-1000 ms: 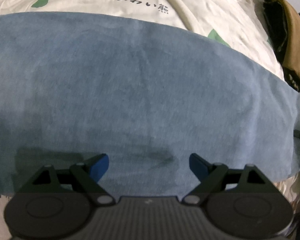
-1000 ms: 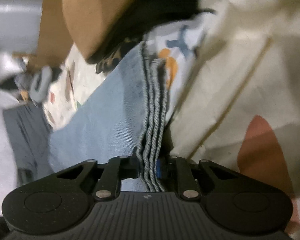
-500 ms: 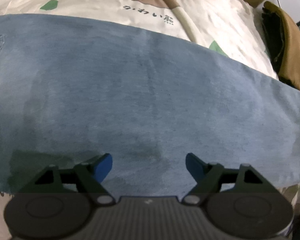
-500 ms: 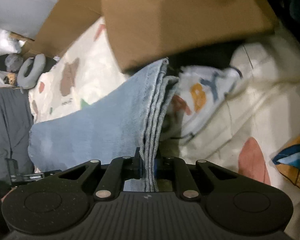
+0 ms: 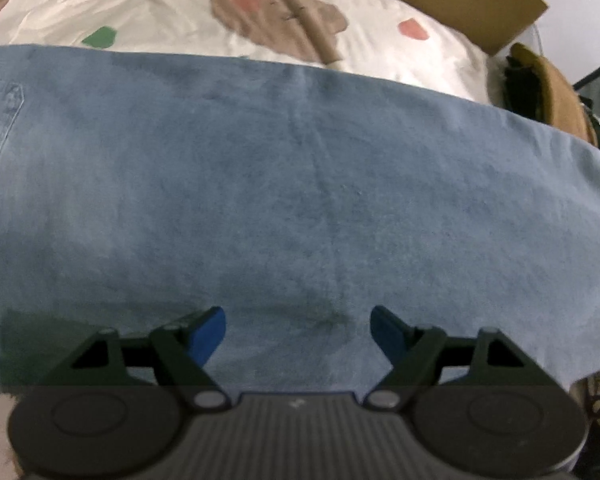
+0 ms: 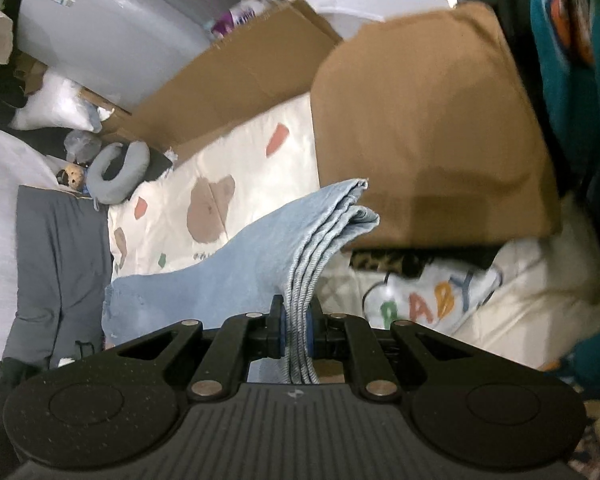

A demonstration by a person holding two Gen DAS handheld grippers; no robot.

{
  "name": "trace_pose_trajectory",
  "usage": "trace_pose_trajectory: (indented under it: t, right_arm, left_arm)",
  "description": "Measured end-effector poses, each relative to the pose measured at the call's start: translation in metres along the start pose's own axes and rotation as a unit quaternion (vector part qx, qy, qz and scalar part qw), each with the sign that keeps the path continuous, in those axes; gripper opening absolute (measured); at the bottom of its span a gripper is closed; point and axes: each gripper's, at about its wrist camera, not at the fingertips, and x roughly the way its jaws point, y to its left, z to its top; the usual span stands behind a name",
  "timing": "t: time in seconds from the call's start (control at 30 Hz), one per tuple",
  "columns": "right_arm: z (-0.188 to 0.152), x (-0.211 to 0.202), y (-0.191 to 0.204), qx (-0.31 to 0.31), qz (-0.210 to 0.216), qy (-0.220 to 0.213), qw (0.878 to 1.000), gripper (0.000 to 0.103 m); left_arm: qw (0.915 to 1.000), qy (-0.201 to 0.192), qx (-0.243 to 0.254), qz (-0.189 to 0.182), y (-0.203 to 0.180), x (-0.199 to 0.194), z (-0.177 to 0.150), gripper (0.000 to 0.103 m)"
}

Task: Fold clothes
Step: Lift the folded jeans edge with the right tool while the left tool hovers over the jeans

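Cream bedding [image 5: 188,12] printed with brown bears and coloured patches spreads beneath everything. Blue denim jeans [image 5: 300,184] lie flat across it, filling the left wrist view from nine to three o'clock. At twelve o'clock in the right wrist view sits a tan folded garment [image 6: 428,128]. Left tongs [image 5: 298,330] hover wide over the denim, gripping nothing. Right tongs [image 6: 296,330] are clamped narrow on the stacked hem of the jeans [image 6: 308,264], raised off the bed.

One jeans [image 5: 300,184], two tongs [image 5: 298,330]
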Motion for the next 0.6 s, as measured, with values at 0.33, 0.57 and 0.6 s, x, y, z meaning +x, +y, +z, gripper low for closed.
trace_pose_trajectory:
  t: [0.33,0.57,0.6]
  right_arm:
    - [0.054,-0.083,0.01,-0.024,-0.065,-0.063,0.996,0.0]
    - [0.059,-0.086,-0.011,-0.021,-0.084,-0.058,0.995,0.0]
    - [0.054,-0.08,-0.016,-0.016,-0.084,-0.054,0.995,0.0]
  left_arm:
    - [0.9984,-0.013,0.0,-0.055,-0.015,0.006,-0.009,0.046]
    - [0.9985,-0.004,-0.001,-0.055,-0.007,-0.003,-0.029,0.046]
    - [0.9986,-0.004,0.003,-0.053,-0.005,-0.003,-0.028,0.046]
